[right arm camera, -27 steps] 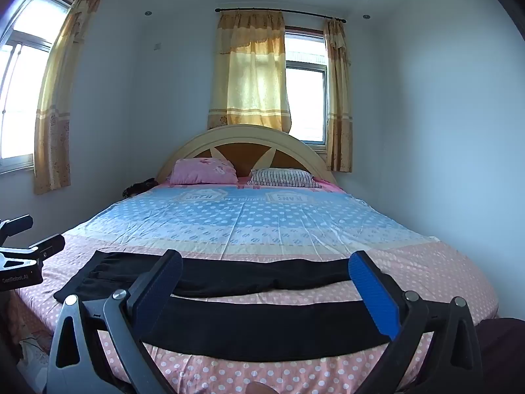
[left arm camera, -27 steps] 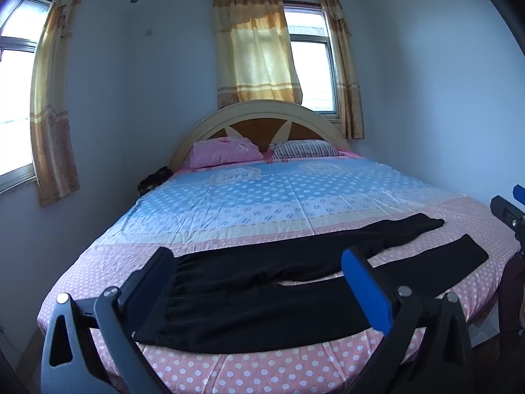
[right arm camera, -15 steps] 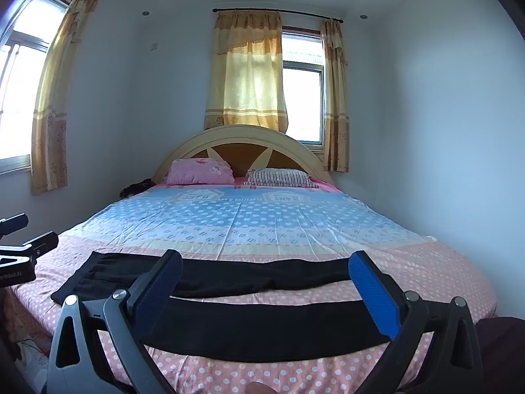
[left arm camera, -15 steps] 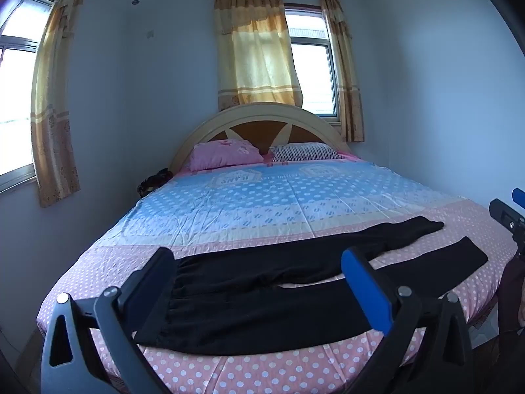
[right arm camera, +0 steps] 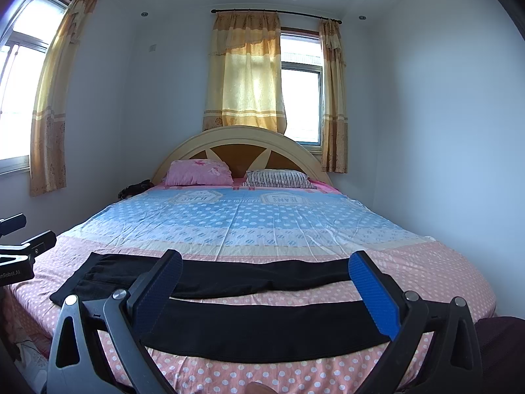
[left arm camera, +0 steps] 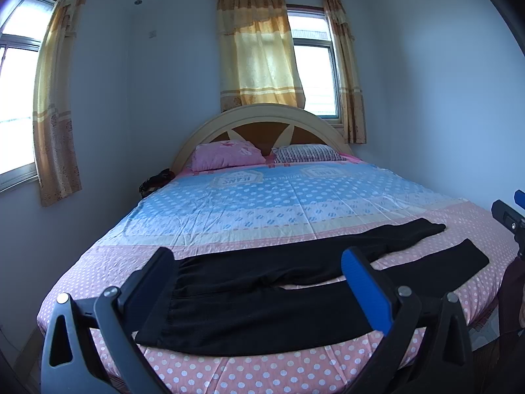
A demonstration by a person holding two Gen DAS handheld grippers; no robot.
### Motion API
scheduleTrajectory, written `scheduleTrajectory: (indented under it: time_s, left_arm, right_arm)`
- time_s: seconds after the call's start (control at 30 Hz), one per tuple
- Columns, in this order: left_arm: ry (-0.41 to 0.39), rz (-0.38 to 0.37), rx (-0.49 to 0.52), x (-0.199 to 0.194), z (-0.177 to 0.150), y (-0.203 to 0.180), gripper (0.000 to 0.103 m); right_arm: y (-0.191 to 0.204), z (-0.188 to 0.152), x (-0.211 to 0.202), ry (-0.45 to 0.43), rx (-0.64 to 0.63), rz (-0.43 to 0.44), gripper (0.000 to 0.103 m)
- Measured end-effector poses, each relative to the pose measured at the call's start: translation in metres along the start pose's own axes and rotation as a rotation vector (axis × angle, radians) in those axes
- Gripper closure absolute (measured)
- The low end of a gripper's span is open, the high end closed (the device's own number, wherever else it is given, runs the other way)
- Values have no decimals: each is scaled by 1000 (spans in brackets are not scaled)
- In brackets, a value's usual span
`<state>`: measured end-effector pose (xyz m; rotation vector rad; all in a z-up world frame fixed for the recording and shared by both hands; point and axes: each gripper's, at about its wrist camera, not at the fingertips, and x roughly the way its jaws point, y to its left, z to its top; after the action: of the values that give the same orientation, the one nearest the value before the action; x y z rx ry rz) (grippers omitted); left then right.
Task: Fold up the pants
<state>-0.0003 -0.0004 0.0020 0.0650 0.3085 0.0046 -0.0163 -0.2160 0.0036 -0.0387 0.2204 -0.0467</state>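
A pair of black pants point(left arm camera: 295, 282) is lying flat across the foot of the bed point(left arm camera: 269, 203), on the pink dotted part of the cover. Its waistband is sitting at the left end and its two legs are running off to the right, splitting apart as they go, the far leg angling toward the blue part of the cover.

The left gripper point(left arm camera: 259, 272) is hovering above the waist end with its fingers spread wide, holding nothing, and not touching the cloth. The right gripper point(right arm camera: 262, 279) is hanging over the near leg point(right arm camera: 269, 325), its fingers likewise standing wide apart and gripping nothing. In the right wrist view the left gripper's body is showing at the left edge, beside the bed; in the left wrist view a piece of the right one is peeking in at the right edge.

At the head of the bed a pink pillow point(left arm camera: 226, 155) is lying to the left of a striped pillow point(left arm camera: 306, 153), both against the arched headboard point(left arm camera: 262, 121). Yellow curtains point(left arm camera: 259, 52) are hanging at the window behind it
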Motion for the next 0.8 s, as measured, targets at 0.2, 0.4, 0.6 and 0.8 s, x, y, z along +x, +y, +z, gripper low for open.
scheduleTrajectory:
  time_s: [0.2,0.4,0.6,0.8]
  left_arm:
    - [-1,0,-1,0,0,0,0]
    - [0,2,0,0,1,0,0]
    - [3,4,-1,-1,3,-2,0]
    - [3,4,-3,1,1,0,0]
  right_arm:
    - [1,0,-1,-6,2,-4,1]
    - [0,-2,-1,-7,1,-3,1]
    - [0,-2,-1,-7,0,-3,1]
    - [1,-3,-1,-2,-4,0,1]
